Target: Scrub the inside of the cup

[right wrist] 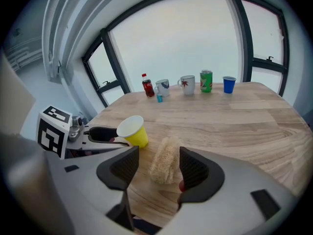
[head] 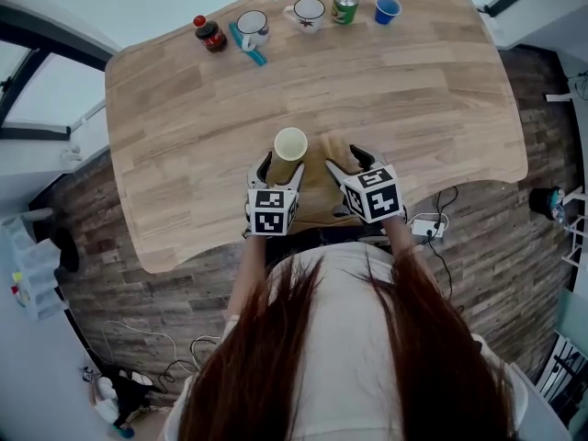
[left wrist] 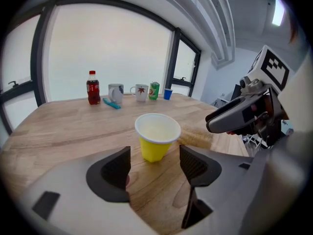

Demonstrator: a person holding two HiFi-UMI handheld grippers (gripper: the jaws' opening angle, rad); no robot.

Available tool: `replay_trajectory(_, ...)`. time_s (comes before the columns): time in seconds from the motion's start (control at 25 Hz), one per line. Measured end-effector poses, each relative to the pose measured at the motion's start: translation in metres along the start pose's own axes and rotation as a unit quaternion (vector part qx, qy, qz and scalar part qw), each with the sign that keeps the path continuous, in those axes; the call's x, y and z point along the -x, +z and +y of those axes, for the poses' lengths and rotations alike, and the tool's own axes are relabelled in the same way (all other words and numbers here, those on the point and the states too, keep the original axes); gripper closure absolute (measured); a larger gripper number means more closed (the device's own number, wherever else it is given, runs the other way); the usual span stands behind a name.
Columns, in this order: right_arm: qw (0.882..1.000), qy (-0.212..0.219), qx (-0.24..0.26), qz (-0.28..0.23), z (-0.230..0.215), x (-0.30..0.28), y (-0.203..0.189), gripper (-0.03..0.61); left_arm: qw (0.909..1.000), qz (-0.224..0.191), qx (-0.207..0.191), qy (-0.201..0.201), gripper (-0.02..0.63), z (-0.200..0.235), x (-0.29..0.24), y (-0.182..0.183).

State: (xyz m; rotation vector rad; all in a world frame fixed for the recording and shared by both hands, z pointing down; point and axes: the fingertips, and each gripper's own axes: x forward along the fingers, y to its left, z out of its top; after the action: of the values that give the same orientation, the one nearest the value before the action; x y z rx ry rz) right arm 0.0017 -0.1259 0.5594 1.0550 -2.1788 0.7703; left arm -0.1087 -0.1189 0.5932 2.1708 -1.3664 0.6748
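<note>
A small yellow paper cup with a white inside [left wrist: 156,141] stands upright on the light wooden counter [head: 184,118] close to its near edge. It is just ahead of the left gripper [left wrist: 154,165], whose dark jaws are spread apart and touch nothing. The bottom of the cup's inside cannot be seen from any view. Just to its right lies a tan, fibrous scrubbing pad [right wrist: 164,166]. From the head view it nearly blends into the wood grain, and the right gripper [right wrist: 157,158] covers part of it. The right gripper view shows the pad flat on the counter between that gripper's parted jaws. A gap shows on the left side, but on the right side I cannot tell whether the jaw touches the pad. The person's long dark hair [head: 276,356] fills the bottom of the head view, and the marker cubes hide both hands. Well apart, along the far edge, stand a cola bottle with a red cap [head: 209,33], a white mug [head: 253,28], a second white mug with a pattern [head: 309,13], a green can [head: 344,5] and a small blue cup [head: 387,10]. A teal object [head: 250,46] lies by the first mug, too small to identify.
</note>
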Motion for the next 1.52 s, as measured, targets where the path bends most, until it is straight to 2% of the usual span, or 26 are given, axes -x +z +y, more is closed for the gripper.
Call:
replay_trajectory(0.48,0.999,0.001,-0.029,0.043,-0.004,-0.018,-0.023,0.327,0.9996,0.017,-0.011,0.018,0.308,0.006,-0.026,-0.014)
replay_trajectory(0.96,0.996,0.002,-0.059,0.067,-0.010,-0.034,-0.038,0.325,0.9982,0.008,-0.044,0.040,0.308,0.010,-0.041,-0.005)
replay_trajectory(1.28,0.995,-0.008,-0.061,0.077,-0.016,-0.044,-0.044,0.327,0.9949,0.021,-0.084,0.052,0.310,0.009,-0.051,-0.006)
replay_trajectory(1.52,0.995,-0.019,-0.048,0.086,-0.018,-0.047,-0.048,0.330,0.9938,0.018,-0.095,0.055,0.310,0.009,-0.051,-0.005)
